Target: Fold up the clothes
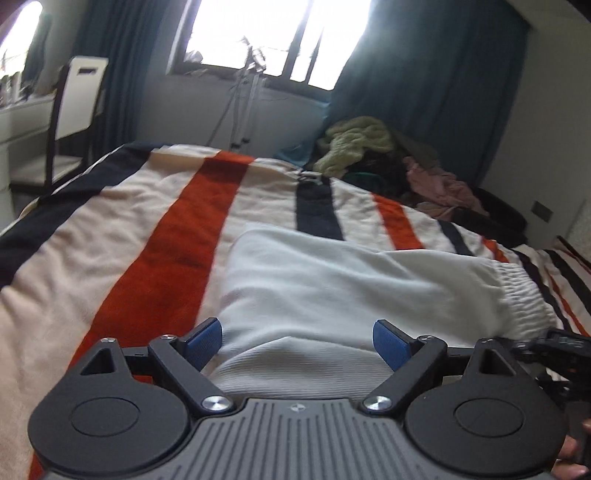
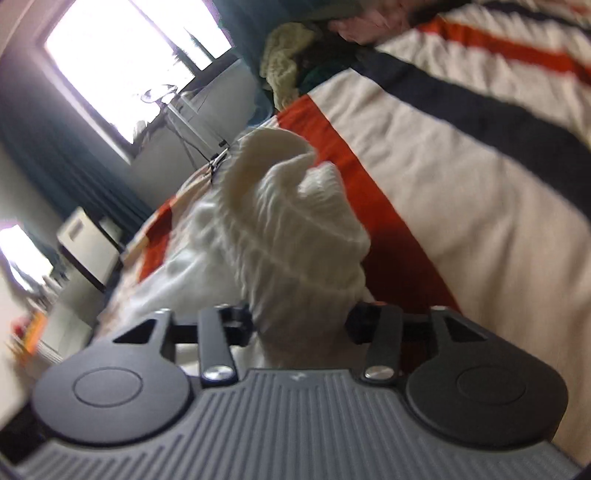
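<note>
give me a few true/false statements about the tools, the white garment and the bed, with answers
1. The left tool is open over the white garment. True.
2. The right tool is open and holds nothing. False: it is shut on a bunched part of the garment.
3. The bed cover is plain blue. False: it is cream with orange and dark stripes.
4. A pile of clothes lies at the far end of the bed. True.
5. The curtains cover the whole window. False: they hang at its sides and the glass is bright.
</note>
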`<state>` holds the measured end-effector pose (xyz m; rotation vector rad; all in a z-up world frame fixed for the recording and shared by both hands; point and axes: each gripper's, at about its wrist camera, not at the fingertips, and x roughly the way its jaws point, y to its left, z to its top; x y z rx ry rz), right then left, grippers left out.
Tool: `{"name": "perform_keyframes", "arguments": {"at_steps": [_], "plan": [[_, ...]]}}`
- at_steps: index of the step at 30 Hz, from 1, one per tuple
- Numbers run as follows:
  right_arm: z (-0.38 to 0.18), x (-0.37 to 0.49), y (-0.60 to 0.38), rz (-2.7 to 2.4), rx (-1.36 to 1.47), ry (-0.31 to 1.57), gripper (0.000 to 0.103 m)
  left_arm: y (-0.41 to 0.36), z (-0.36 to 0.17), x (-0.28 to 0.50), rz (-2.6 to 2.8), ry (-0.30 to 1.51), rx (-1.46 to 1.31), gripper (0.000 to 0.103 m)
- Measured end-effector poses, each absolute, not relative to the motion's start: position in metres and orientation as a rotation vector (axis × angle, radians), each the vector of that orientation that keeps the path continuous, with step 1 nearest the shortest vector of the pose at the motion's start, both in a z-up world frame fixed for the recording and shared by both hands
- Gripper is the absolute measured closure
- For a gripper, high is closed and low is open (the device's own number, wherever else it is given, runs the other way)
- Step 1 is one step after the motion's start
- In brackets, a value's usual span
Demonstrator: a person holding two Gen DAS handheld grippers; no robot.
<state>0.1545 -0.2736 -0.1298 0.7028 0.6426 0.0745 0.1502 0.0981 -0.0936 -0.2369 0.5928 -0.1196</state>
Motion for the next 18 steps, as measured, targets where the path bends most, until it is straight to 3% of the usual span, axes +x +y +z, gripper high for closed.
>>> {"name": "perform_keyframes", "arguments": {"at_steps": [2, 3, 10, 18], "plan": [[-0.126, 0.153, -0.276, 0.050, 0.710, 0.654, 0.020, 0.108, -0.098, 0.152, -0.115, 0.620, -0.302, 0.013], [-0.128, 0.153, -0.278, 0.044, 0.712, 0.661, 0.018, 0.113, -0.101, 0.153, -0.114, 0.634, -0.336, 0.013], [-0.157, 0.152, -0.285, 0.128, 0.910, 0.708, 0.016, 0.140, -0.115, 0.160, -0.112, 0.716, -0.539, 0.011], [-0.162, 0.161, -0.273, 0.072, 0.813, 0.714, 0.013, 0.146, -0.122, 0.162, -0.119, 0.747, -0.617, 0.011]]}}
